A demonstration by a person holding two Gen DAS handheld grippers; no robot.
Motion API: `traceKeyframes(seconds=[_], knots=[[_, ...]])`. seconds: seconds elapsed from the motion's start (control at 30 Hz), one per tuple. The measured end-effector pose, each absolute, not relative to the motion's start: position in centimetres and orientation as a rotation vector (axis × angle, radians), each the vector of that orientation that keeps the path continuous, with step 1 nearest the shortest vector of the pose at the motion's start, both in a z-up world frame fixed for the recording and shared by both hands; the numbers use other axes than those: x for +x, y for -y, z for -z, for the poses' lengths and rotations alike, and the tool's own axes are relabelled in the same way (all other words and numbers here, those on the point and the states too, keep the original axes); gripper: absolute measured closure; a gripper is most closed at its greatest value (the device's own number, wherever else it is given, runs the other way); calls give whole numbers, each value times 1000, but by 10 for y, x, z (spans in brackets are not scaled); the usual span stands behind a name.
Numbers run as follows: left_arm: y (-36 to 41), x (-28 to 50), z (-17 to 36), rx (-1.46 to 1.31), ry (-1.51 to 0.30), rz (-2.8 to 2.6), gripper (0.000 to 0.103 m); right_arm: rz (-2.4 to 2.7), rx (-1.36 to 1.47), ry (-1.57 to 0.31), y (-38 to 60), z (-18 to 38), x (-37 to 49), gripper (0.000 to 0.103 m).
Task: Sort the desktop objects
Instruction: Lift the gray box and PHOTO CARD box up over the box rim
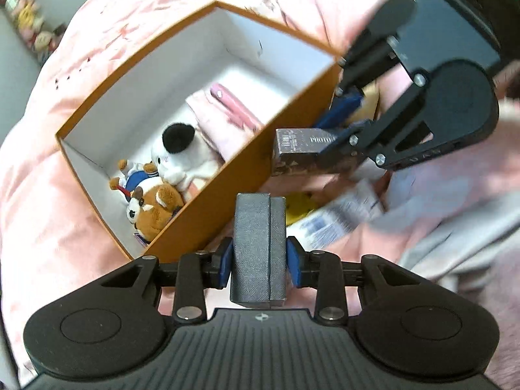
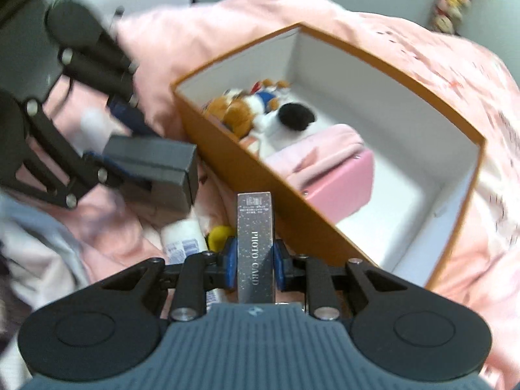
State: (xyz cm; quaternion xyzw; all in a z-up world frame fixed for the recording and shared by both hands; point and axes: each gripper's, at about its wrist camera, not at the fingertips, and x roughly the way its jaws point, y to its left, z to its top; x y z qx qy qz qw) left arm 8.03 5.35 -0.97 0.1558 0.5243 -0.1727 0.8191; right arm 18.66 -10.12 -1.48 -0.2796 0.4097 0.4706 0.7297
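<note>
Your left gripper [image 1: 260,256] pinches a grey textured case [image 1: 258,243] between its blue pads, and your right gripper [image 2: 253,261] pinches a glittery silver "PHOTO CARD" box [image 2: 254,243]; both are held above the pink bedding [image 1: 48,195], just outside the near wall of the orange box [image 1: 227,175]. The orange box, white inside, holds a white plush with a black ear [image 1: 182,152], a brown bear plush [image 1: 156,208], a plush in blue and white [image 1: 139,178], a pink pouch [image 2: 325,152] and a pink case [image 2: 344,182]. Beside the box on the bedding lie a yellow item [image 2: 219,235] and a white printed pack [image 2: 185,240].
</note>
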Motion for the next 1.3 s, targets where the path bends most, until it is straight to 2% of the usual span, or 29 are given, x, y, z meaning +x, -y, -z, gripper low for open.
traceKeyframes(seconds=[0.27, 0.53, 0.77, 0.97, 1.17, 1.3], knots=[[-64, 84, -45, 71, -1026, 362, 64, -999, -292, -955, 148, -16, 191, 79], [-59, 120, -83, -92, -871, 364, 64, -841, -102, -822, 184, -69, 220, 79], [-66, 174, -51, -321, -888, 270, 64, -714, -21, -789, 184, -60, 250, 79], [-60, 196, -17, -414, -961, 212, 64, -629, -27, -768, 178, -45, 260, 79], [-55, 206, 11, -449, -1007, 152, 64, -604, -5, -785, 178, -31, 267, 79], [-42, 206, 22, -373, -1022, 108, 64, -597, -10, -797, 179, -27, 269, 79]])
